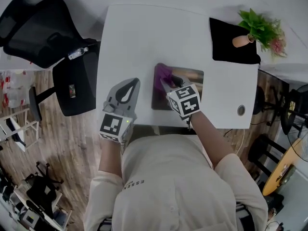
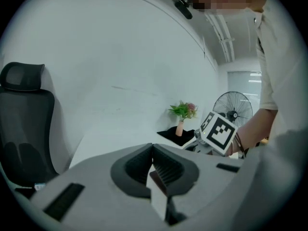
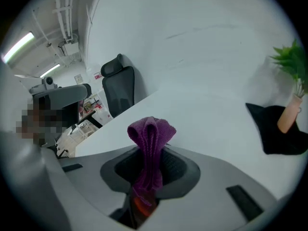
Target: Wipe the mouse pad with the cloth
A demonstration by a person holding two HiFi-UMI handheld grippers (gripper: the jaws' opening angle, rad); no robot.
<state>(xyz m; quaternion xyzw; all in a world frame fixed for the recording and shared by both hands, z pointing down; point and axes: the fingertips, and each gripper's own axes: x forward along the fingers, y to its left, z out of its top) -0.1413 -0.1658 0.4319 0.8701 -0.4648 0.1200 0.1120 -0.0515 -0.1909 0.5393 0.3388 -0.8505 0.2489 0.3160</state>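
Note:
A dark mouse pad (image 1: pixel 191 77) lies near the front edge of the white table (image 1: pixel 144 37). My right gripper (image 1: pixel 167 82) is over the pad's left part, shut on a purple cloth (image 1: pixel 162 72). In the right gripper view the cloth (image 3: pixel 150 136) stands bunched up between the jaws of the right gripper (image 3: pixel 151 154). To the left of the pad my left gripper (image 1: pixel 133 84) is low over the table. Its jaws are shut with nothing in them, as the left gripper view shows for the left gripper (image 2: pixel 153 151). The right gripper's marker cube (image 2: pixel 220 132) shows to its right.
A black mat (image 1: pixel 230 44) holds a potted plant (image 1: pixel 262 27) at the table's back right. A cable grommet (image 1: pixel 241 110) sits right of the pad. A black office chair (image 1: pixel 45 28) and a bottle (image 1: pixel 77 53) are left of the table.

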